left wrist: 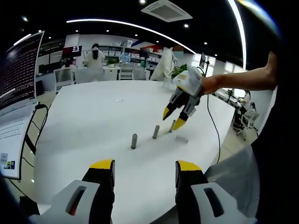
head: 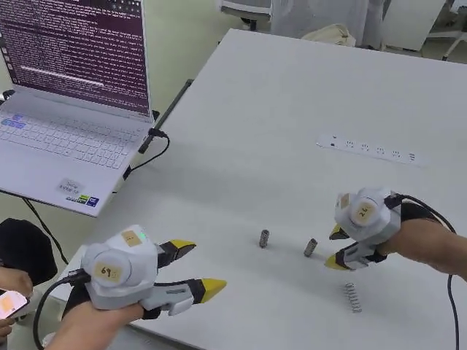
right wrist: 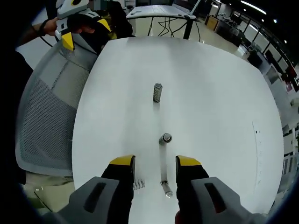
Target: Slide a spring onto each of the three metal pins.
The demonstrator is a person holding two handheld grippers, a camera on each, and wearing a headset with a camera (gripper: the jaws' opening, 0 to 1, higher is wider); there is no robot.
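Two short coiled pieces stand on the white table (head: 292, 109): one upright spring (head: 264, 238) and one leaning spring (head: 311, 247). A loose spring (head: 353, 297) lies flat nearer the front edge. My right gripper (head: 336, 248) hovers just right of the leaning piece, open and empty. In the right gripper view its jaws (right wrist: 155, 162) straddle a thin metal pin (right wrist: 166, 189), with the loose spring (right wrist: 138, 185) beside it and two coiled pieces (right wrist: 165, 138) (right wrist: 157, 92) in line beyond. My left gripper (head: 197, 267) is open and empty at the front left, well short of the springs (left wrist: 134, 141).
An open laptop (head: 66, 117) sits at the left with a cable (head: 157, 135) running onto the table. A white power strip (head: 368, 150) lies at the back right. A grey mesh chair (right wrist: 51, 112) stands by the table's edge. A hand holds a phone (head: 9, 302) at the lower left.
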